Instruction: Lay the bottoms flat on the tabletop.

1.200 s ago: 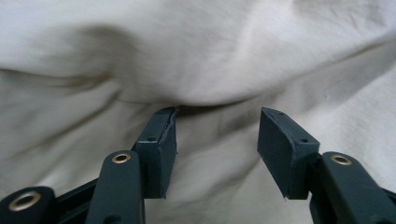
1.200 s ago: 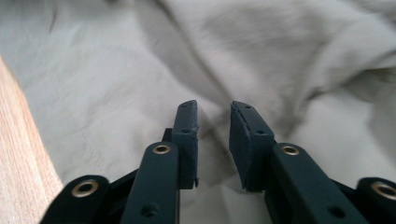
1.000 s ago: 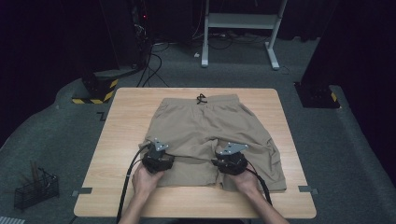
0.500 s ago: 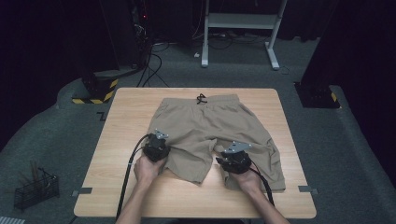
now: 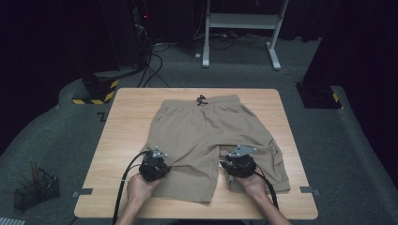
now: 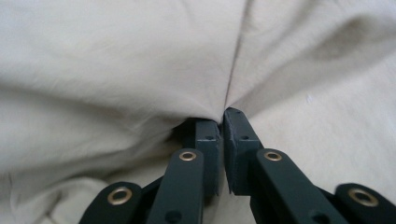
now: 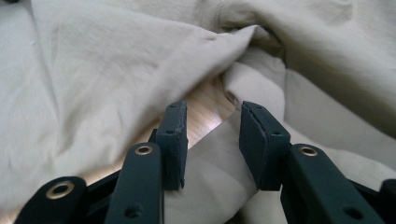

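Khaki shorts (image 5: 206, 136) lie flat on the wooden table (image 5: 131, 108), waistband and black drawstring at the far side. My left gripper (image 5: 157, 164) rests on the shorts' left leg. In the left gripper view its jaws (image 6: 222, 119) have just been closing and pinch a ridge of the fabric (image 6: 116, 70). My right gripper (image 5: 240, 164) sits at the inner edge of the right leg. Its jaws (image 7: 212, 126) have just been opening and stand apart over a folded strip of cloth (image 7: 116, 60), the pads off it, with bare wood between the folds.
The table's near edge lies just behind both hands, with tape marks by its front corners. On the floor are a black wire basket (image 5: 35, 190) at the left, a yellow-striped black base (image 5: 96, 89), a white desk frame (image 5: 239, 28) at the back and a black base (image 5: 319, 96) at the right.
My left gripper has drawn back toward the near edge and closed on the fabric; the left leg now reaches closer to the table's front. The right hand has stayed put.
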The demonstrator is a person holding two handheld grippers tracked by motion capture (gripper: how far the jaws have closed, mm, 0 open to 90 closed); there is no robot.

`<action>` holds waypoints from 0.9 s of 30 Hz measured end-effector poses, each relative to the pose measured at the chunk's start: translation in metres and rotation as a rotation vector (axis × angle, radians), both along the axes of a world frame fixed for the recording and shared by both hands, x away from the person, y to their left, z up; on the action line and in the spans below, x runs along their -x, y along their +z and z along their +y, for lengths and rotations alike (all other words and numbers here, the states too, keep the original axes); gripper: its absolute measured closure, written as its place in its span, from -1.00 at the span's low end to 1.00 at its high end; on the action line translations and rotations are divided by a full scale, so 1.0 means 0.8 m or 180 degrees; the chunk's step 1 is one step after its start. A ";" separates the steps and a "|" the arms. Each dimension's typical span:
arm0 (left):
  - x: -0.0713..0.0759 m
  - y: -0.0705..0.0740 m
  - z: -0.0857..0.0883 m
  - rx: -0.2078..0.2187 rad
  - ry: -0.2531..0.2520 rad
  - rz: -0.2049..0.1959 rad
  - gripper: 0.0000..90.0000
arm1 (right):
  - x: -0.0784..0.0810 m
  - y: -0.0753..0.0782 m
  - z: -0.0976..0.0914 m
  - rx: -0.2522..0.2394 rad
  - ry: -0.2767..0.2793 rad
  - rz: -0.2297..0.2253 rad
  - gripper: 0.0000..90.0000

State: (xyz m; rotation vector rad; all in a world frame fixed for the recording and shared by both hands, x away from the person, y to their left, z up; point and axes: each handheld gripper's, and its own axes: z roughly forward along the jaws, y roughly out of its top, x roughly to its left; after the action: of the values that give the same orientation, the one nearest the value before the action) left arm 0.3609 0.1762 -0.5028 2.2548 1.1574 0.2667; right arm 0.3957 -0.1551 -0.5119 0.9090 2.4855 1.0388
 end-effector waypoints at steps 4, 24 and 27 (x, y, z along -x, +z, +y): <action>-0.002 0.003 -0.008 0.0147 0.0083 -0.0132 0.43 | 0.002 0.000 -0.002 -0.0031 -0.0008 0.0011 0.38; -0.085 -0.010 0.000 -0.0107 0.0730 -0.0368 0.17 | -0.015 -0.012 0.047 -0.0057 0.0052 -0.0004 0.45; -0.084 -0.008 0.004 -0.0134 0.0698 -0.0365 0.32 | -0.019 -0.014 0.060 -0.0088 0.0066 -0.0035 0.46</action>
State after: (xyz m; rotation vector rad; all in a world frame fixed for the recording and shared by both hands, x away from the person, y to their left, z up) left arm 0.4283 0.1794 -0.5093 2.1183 1.3489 0.5045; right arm 0.4107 -0.1073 -0.5228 0.8850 2.4827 1.0845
